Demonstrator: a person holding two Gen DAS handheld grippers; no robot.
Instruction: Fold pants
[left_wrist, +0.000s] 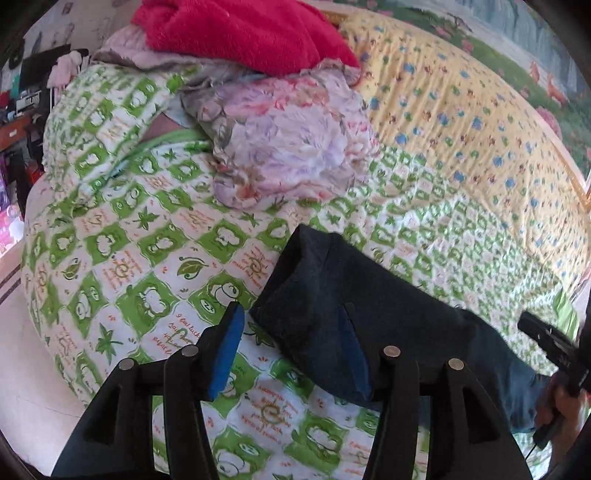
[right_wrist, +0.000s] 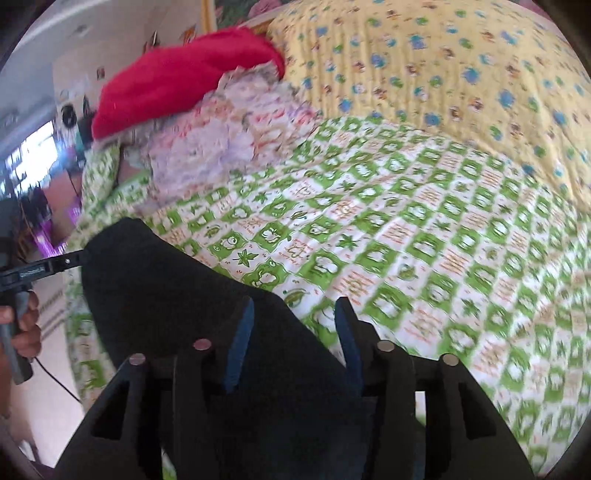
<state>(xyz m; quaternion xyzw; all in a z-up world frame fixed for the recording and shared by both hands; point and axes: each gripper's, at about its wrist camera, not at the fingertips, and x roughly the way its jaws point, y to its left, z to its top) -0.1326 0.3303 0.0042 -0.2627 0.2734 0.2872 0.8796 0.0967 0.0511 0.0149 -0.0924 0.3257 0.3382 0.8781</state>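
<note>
A cluttered room edge, dark shelves and pink shapes too blurred to name, borders the left wrist view beside a bed covered in a quilted sheet (left_wrist: 122, 258) printed with green diamonds, leaves and orange script. Toward the head of the bed a crumpled floral blanket (left_wrist: 291, 140) in pale pink and lilac lies heaped under a plush red blanket (left_wrist: 243, 33), its pile thick and fuzzy. The left gripper (left_wrist: 291, 350) fills the foreground with its black plastic fingers spread wide apart — the blue-padded left finger hangs over bare sheet, while the right finger presses against the pants (left_wrist: 332, 295), dark navy, matte and felt-like, lying in a thick folded slab on the quilt. Further right, a yellow quilt (left_wrist: 461, 110) dotted with small blue and green figures stretches to the bed's far edge, and the right gripper (left_wrist: 546, 343) shows as a black bar at the frame's rim.

In the right wrist view, the left gripper (right_wrist: 55, 266) meets the pants' (right_wrist: 166, 295) rounded left edge, a bare hand (right_wrist: 26, 325) wrapped around its handle. The dark cloth slopes rightward under the right gripper (right_wrist: 295, 332), whose blue-lined fingers stand parted, one over the fabric, one at its edge above the green-checked sheet (right_wrist: 443, 258).
</note>
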